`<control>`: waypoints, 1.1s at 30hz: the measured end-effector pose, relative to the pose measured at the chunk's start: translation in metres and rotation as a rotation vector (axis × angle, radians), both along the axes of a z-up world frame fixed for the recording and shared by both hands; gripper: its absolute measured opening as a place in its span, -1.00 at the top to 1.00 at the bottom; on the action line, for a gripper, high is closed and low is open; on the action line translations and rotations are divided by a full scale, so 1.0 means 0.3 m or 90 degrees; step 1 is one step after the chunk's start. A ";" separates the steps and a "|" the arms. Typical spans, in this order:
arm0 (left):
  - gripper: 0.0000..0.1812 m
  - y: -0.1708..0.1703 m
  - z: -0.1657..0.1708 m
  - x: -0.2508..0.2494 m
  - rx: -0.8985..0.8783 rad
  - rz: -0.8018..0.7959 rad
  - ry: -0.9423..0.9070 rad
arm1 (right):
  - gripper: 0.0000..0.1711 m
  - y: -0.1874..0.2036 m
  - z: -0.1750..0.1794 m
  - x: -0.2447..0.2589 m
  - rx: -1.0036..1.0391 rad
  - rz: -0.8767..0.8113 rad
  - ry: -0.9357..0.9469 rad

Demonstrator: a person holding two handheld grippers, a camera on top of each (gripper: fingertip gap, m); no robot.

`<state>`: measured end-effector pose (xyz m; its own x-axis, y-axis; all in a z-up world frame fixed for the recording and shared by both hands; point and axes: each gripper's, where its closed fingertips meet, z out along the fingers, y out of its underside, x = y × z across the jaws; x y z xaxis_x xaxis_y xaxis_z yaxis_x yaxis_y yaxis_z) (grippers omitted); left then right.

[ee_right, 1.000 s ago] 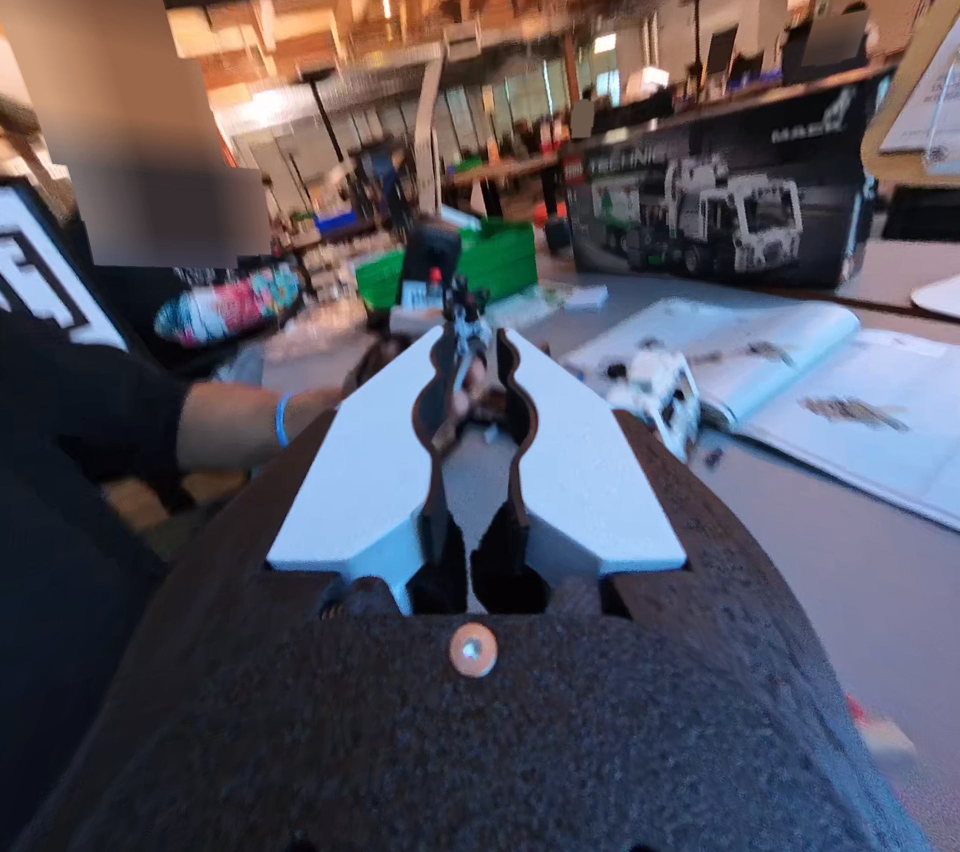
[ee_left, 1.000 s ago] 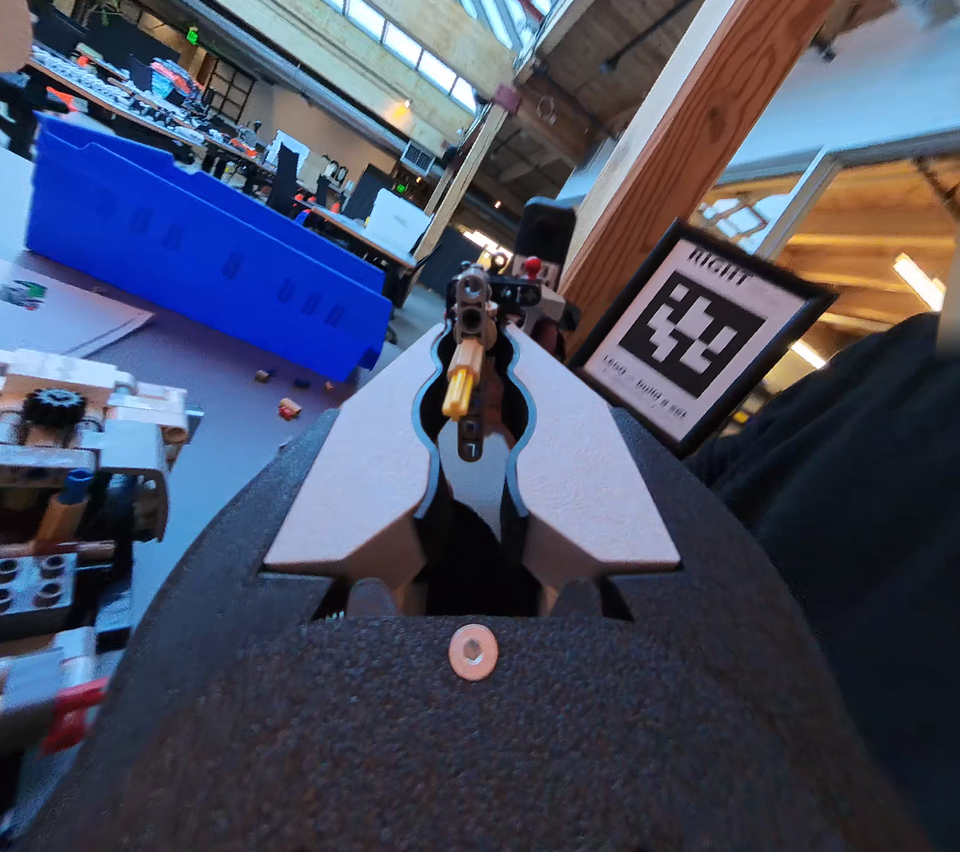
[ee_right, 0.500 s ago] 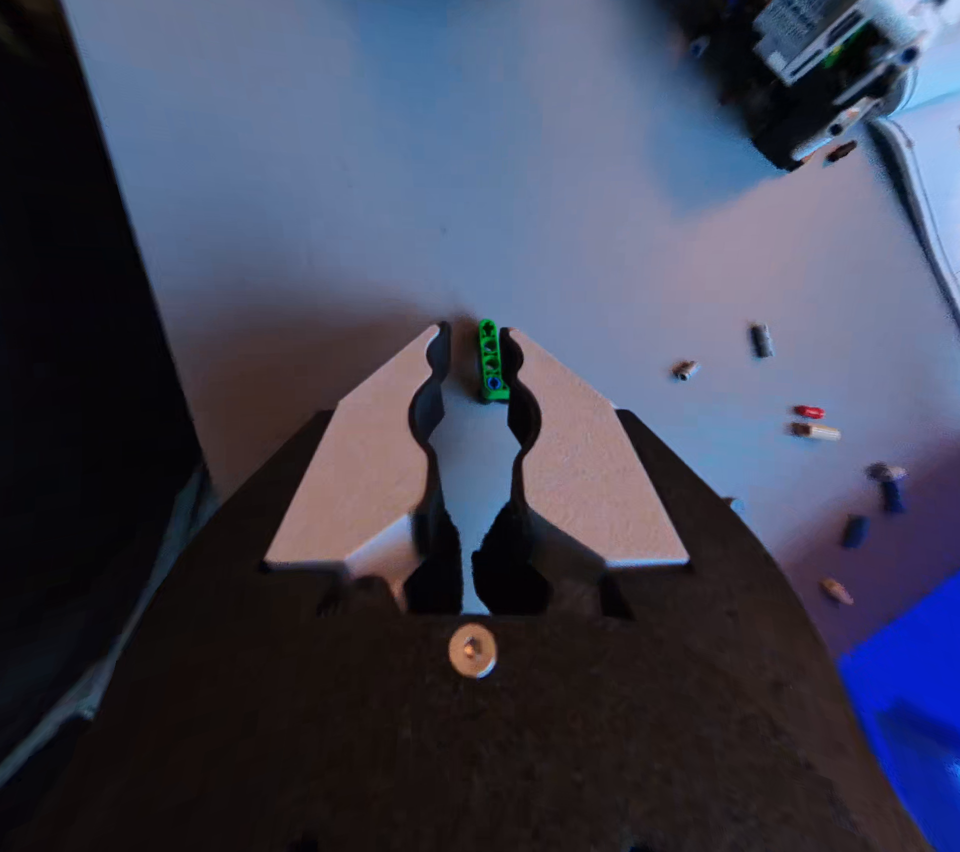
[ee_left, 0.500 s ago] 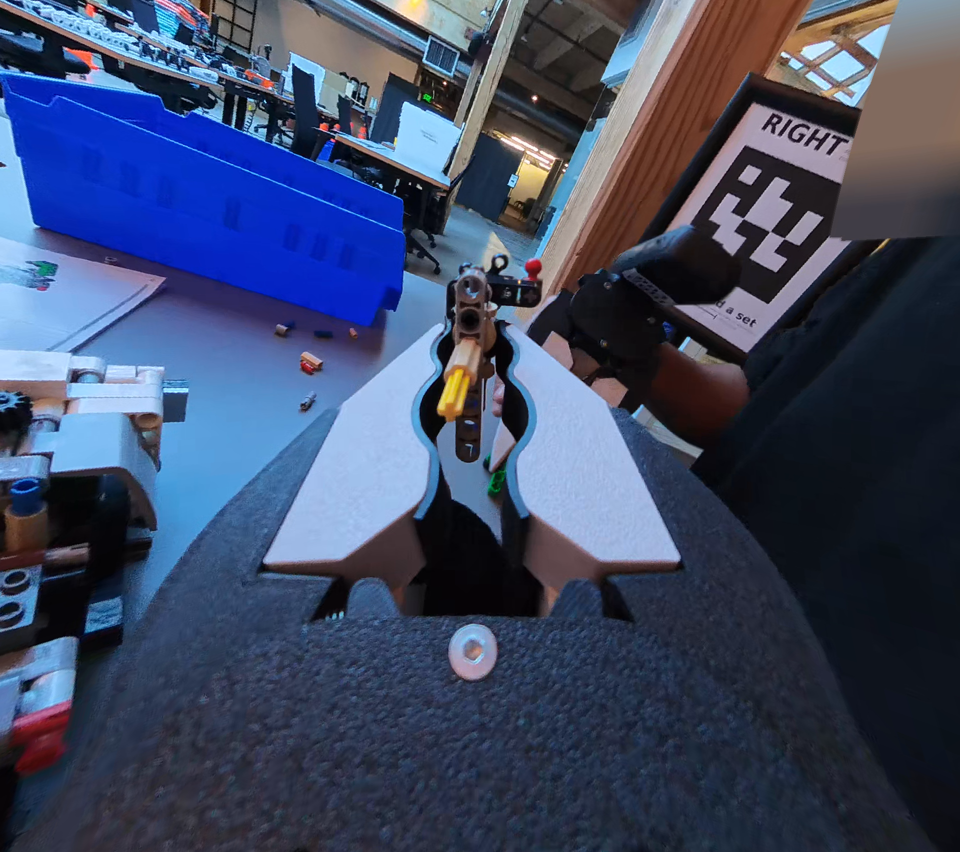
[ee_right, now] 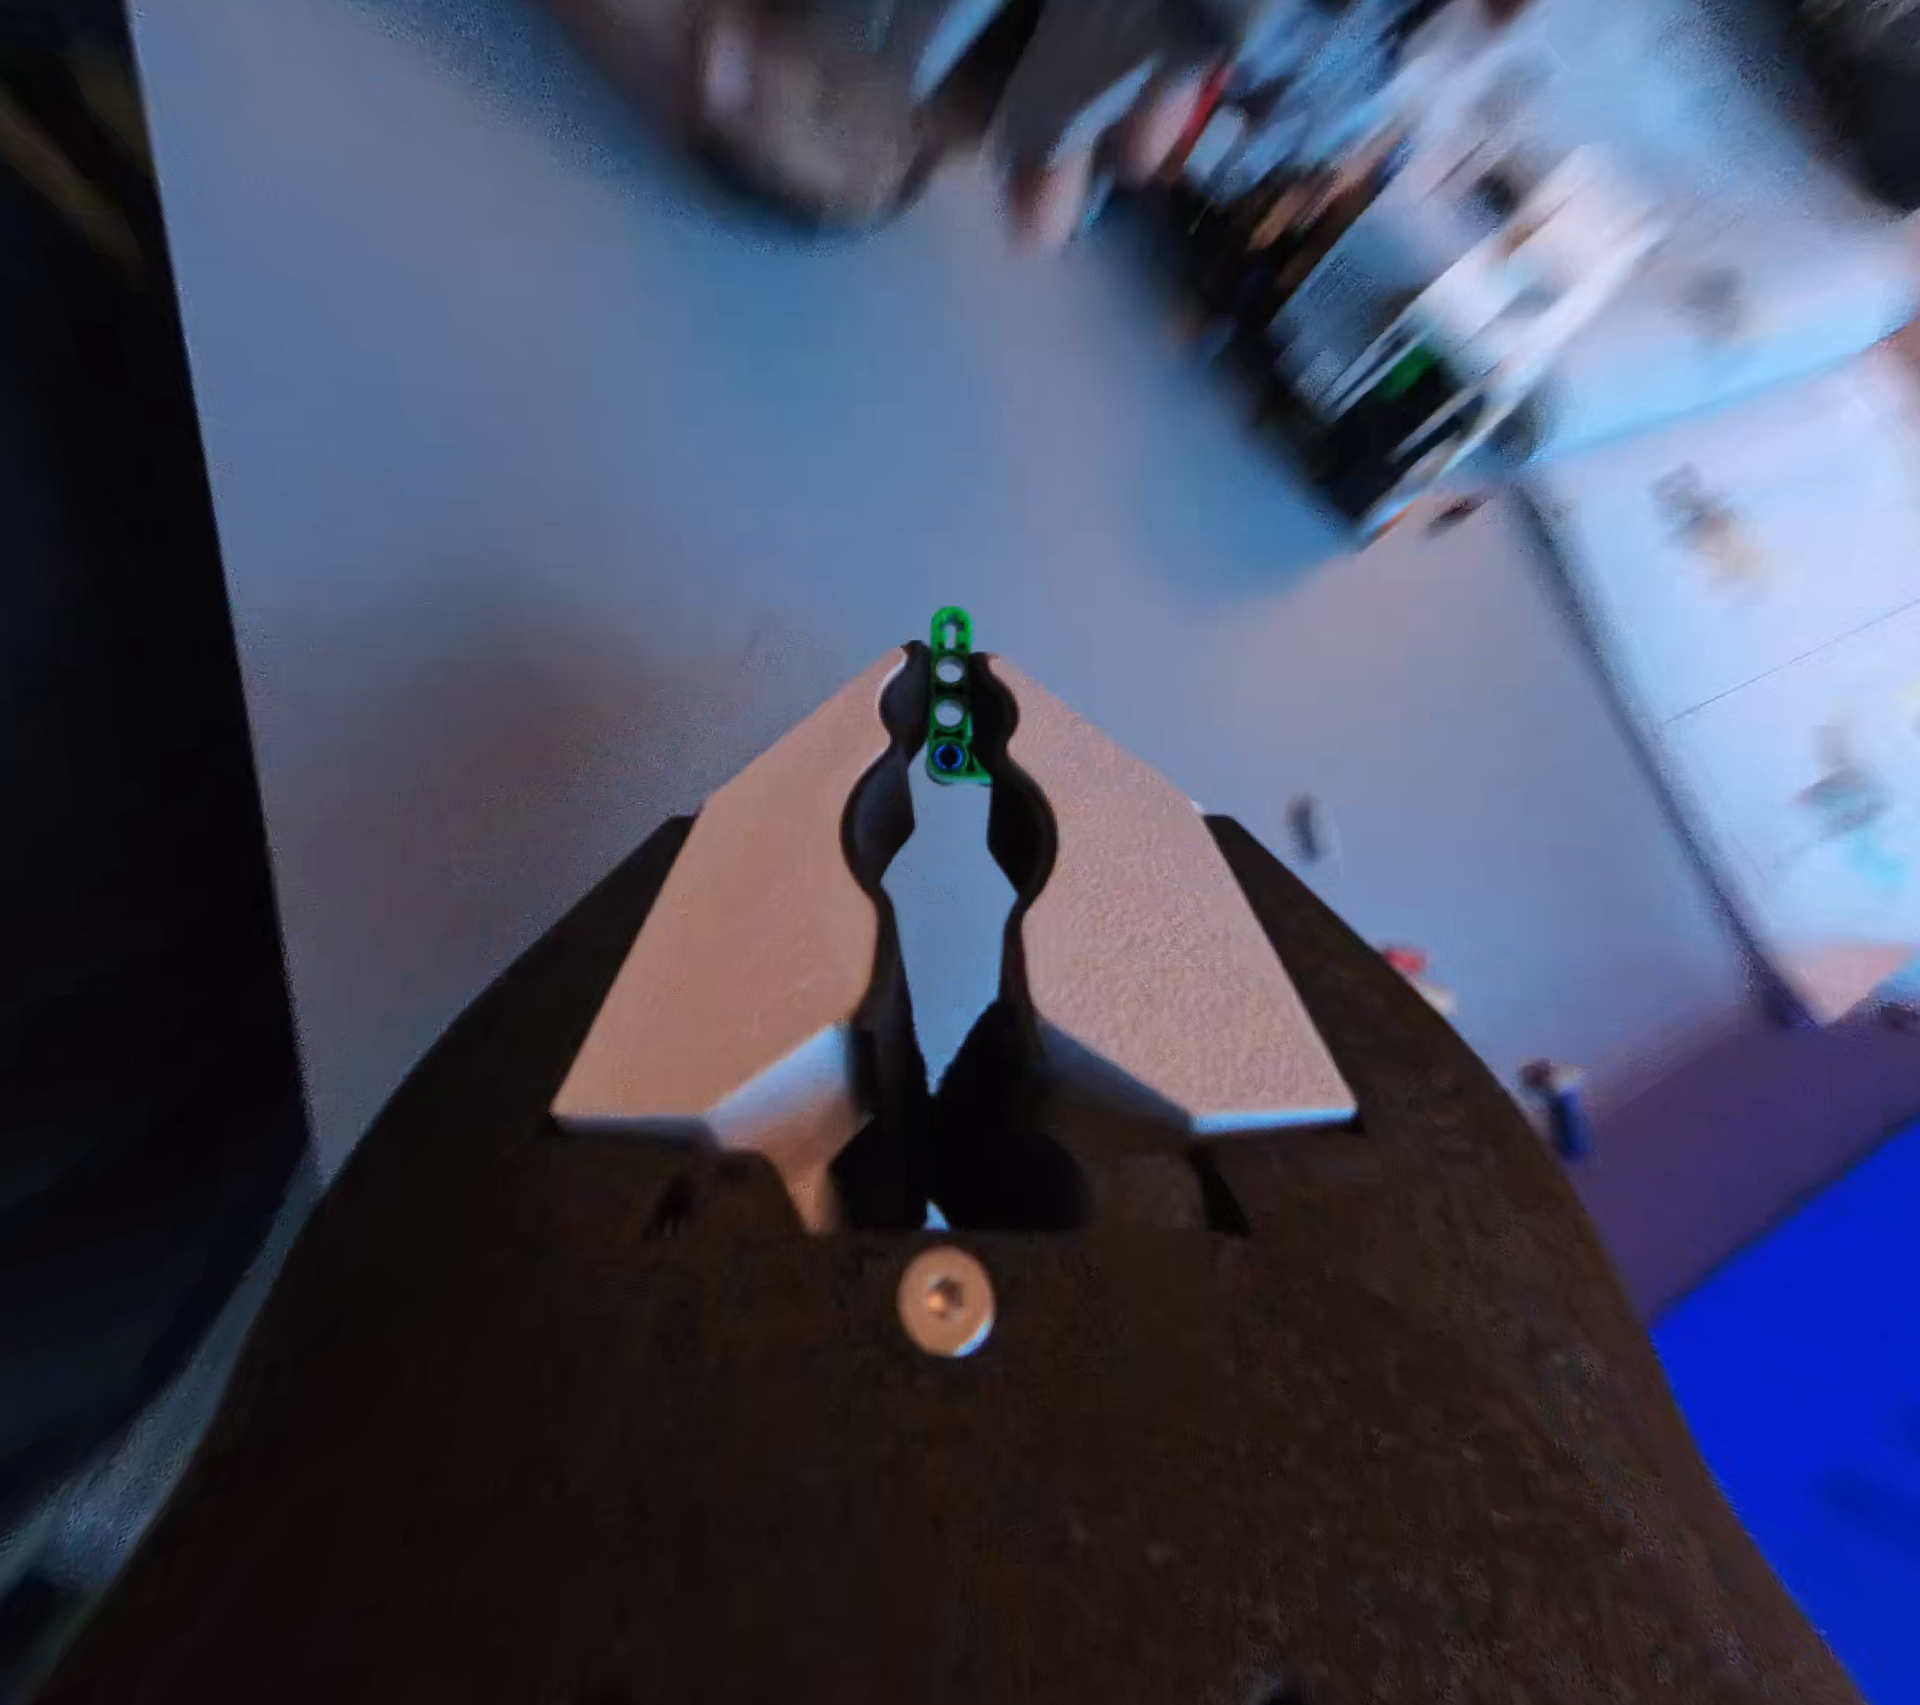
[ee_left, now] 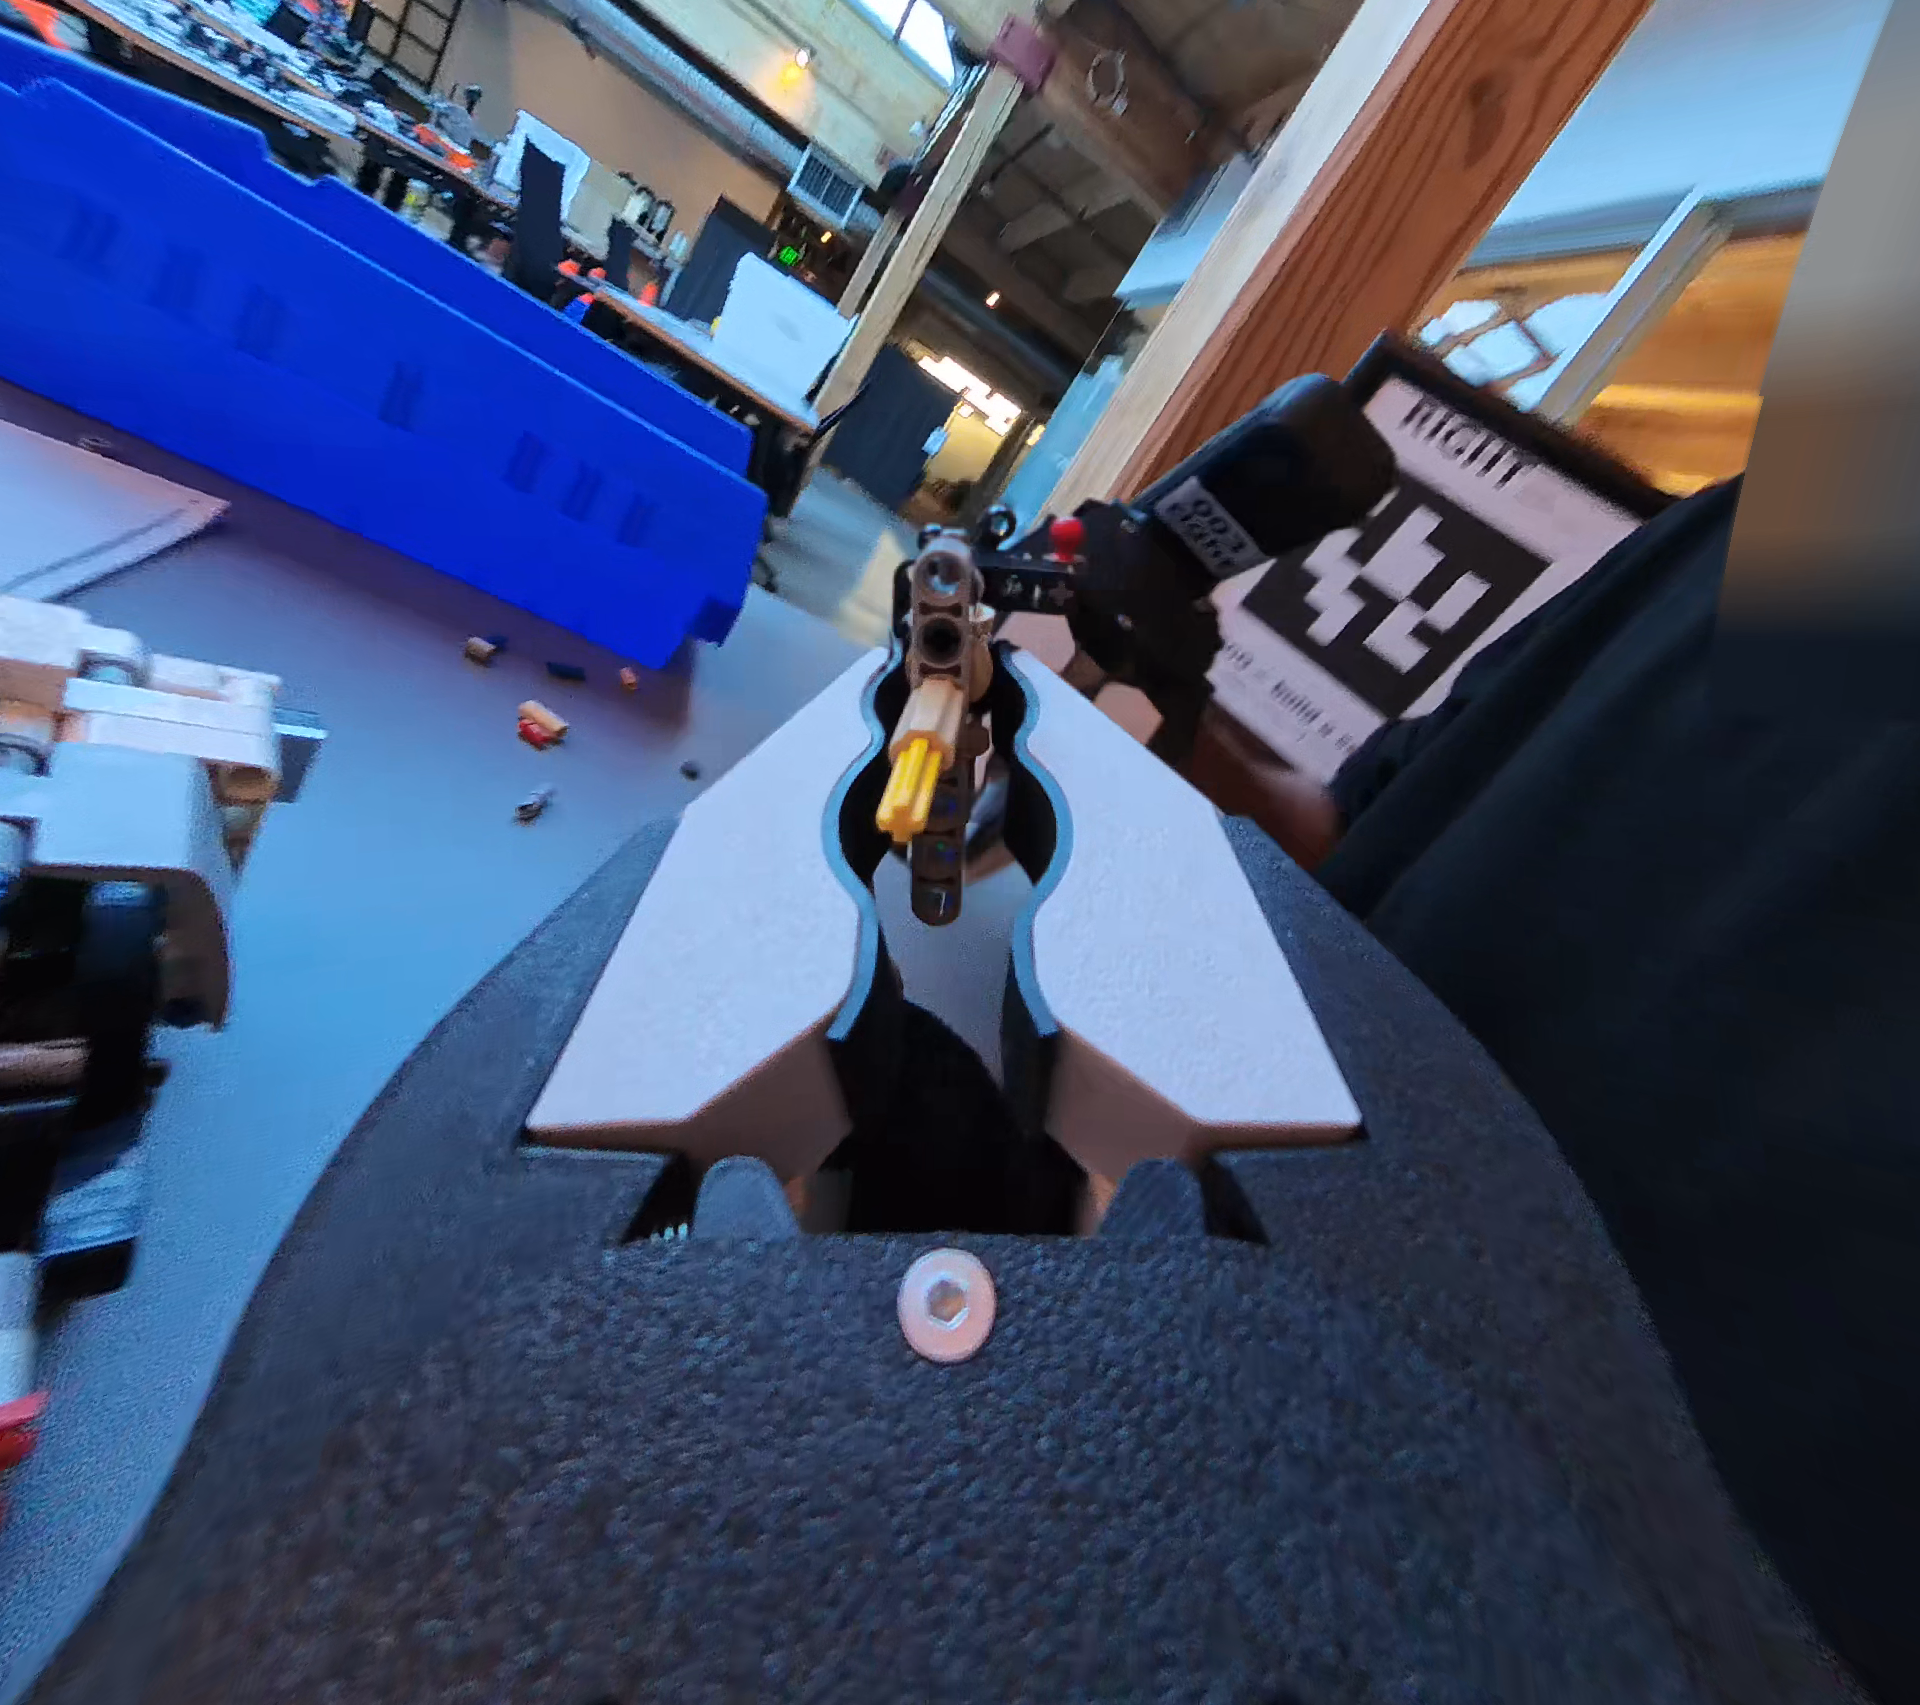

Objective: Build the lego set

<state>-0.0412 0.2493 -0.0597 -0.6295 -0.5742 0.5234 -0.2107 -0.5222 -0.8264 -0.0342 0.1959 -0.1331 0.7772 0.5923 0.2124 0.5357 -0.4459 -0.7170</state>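
My left gripper (ee_left: 940, 663) is shut on a small lego sub-assembly (ee_left: 935, 720): a tan connector, a yellow axle and a dark beam, with a black arm and a red pin at the far end. It is held above the grey table (ee_left: 436, 824). My right gripper (ee_right: 948, 663) is shut on a short green beam (ee_right: 949, 699) with a blue pin in its near hole, held over the table (ee_right: 520, 460). The right gripper also shows in the left wrist view (ee_left: 1236, 533), just beyond the sub-assembly. A partly built truck model (ee_left: 114, 803) stands at the left.
A blue bin (ee_left: 343, 367) stands behind several loose small pieces (ee_left: 540, 720). A black-and-white marker board (ee_left: 1423, 585) leans by a wooden post. In the right wrist view the truck model (ee_right: 1403, 325) is blurred at upper right, with a booklet (ee_right: 1766, 616) and the blue bin (ee_right: 1818, 1364).
My right gripper swung from the sub-assembly down to the table, closed on the green beam and took hold of it. My left gripper kept its hold and tilted slightly.
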 end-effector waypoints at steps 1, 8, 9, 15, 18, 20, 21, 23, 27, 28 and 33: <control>0.88 -0.001 0.010 -0.001 -0.035 -0.010 -0.001 | 0.93 0.024 0.086 -0.008 0.098 0.006 0.052; 0.89 -0.021 0.068 -0.024 -0.250 -0.081 -0.034 | 0.93 0.109 0.399 0.021 0.530 -0.027 0.256; 0.89 -0.018 0.067 -0.022 -0.247 -0.069 -0.040 | 0.93 0.122 0.411 0.036 0.532 -0.049 0.303; 0.88 0.055 0.086 -0.015 -0.177 0.047 -0.088 | 0.93 0.169 0.404 0.043 0.449 -0.083 0.593; 0.88 0.047 0.109 -0.027 -0.129 0.057 -0.112 | 0.93 0.195 0.379 0.002 0.459 -0.068 0.604; 0.88 0.031 0.109 -0.036 -0.103 0.048 -0.114 | 0.94 0.185 0.397 -0.037 0.470 -0.038 0.556; 0.88 0.027 0.109 -0.039 -0.102 0.044 -0.114 | 0.93 0.194 0.379 -0.047 0.460 -0.040 0.498; 0.88 0.028 0.116 -0.046 -0.113 0.036 -0.118 | 0.93 0.187 0.375 -0.043 0.459 -0.035 0.484; 0.88 0.016 0.111 -0.046 -0.099 0.026 -0.115 | 0.93 0.176 0.369 -0.049 0.457 -0.020 0.493; 0.88 0.014 0.108 -0.045 -0.096 0.027 -0.113 | 0.92 0.181 0.364 -0.048 0.456 -0.023 0.482; 0.88 0.030 0.104 -0.040 -0.106 0.034 -0.109 | 0.93 0.192 0.356 -0.049 0.437 -0.026 0.498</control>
